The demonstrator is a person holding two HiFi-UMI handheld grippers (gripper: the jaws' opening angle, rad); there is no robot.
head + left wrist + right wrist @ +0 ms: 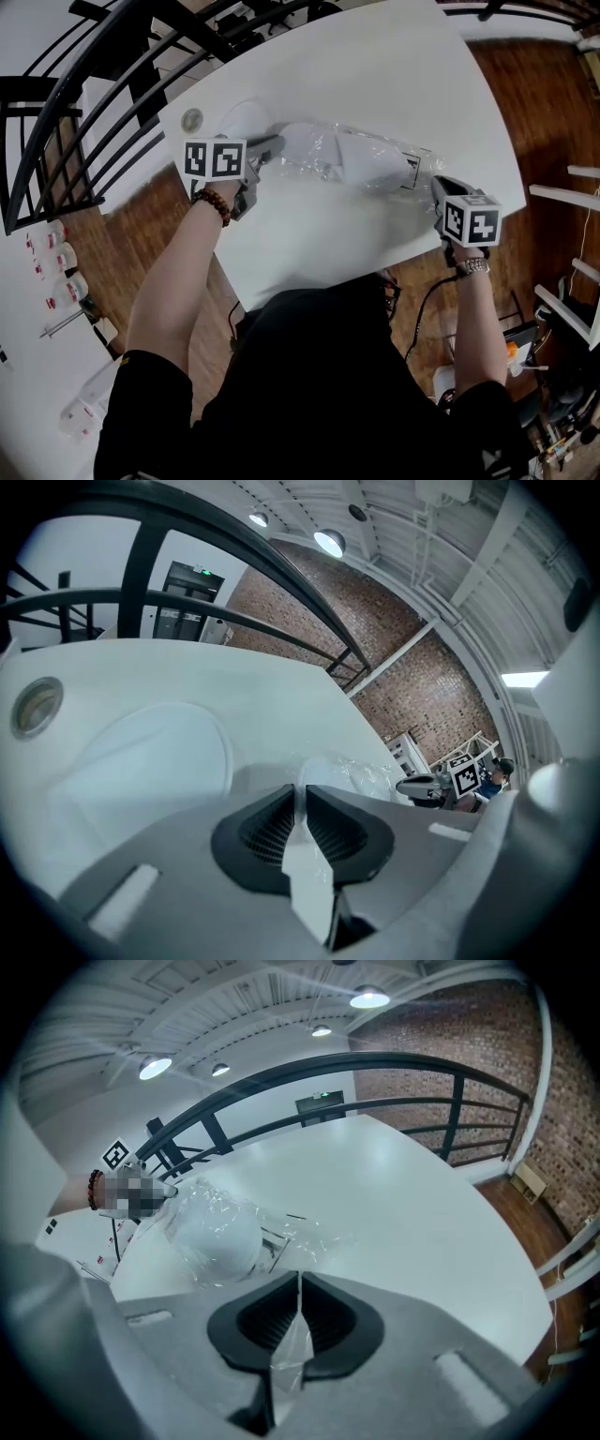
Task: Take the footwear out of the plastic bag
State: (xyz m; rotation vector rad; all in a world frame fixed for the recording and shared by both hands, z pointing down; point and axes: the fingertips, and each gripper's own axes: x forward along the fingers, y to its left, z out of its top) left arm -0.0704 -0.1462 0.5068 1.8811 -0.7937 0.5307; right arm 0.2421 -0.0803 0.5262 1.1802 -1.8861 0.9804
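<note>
The footwear (367, 167) is a white, rounded piece, a slipper by the look of it. It lies inside the bag (323, 148) on the table (375, 66), between our two grippers. We judge it light and soft: it should give under the pads and not break, and its rim or heel would be the place to pinch it once it is exposed. The bag is thin, clear, creased film, so we expect it to be slippery, to stretch or tear under a hard pull, and to slide out of a shallow hold. Dark print shows on the film near its right end. We cannot tell which end is the mouth.

The left gripper (268, 147) has its jaws closed on a pale strip of film at the bag's left end. The right gripper (299, 1283) is likewise pinched on a fold of film at the right end. Neither holds the footwear itself, so the film hangs stretched between the two holds with the slipper resting in the middle.

The table is smooth, white and glossy, so we judge it would give little friction to hold the bag still. A round insert (192, 120) sits in the top just beyond the left gripper. A black railing (56, 112) curves round the table's far side, the floor (544, 103) is wood, and a brick wall (422, 667) stands under a lit white ceiling.
</note>
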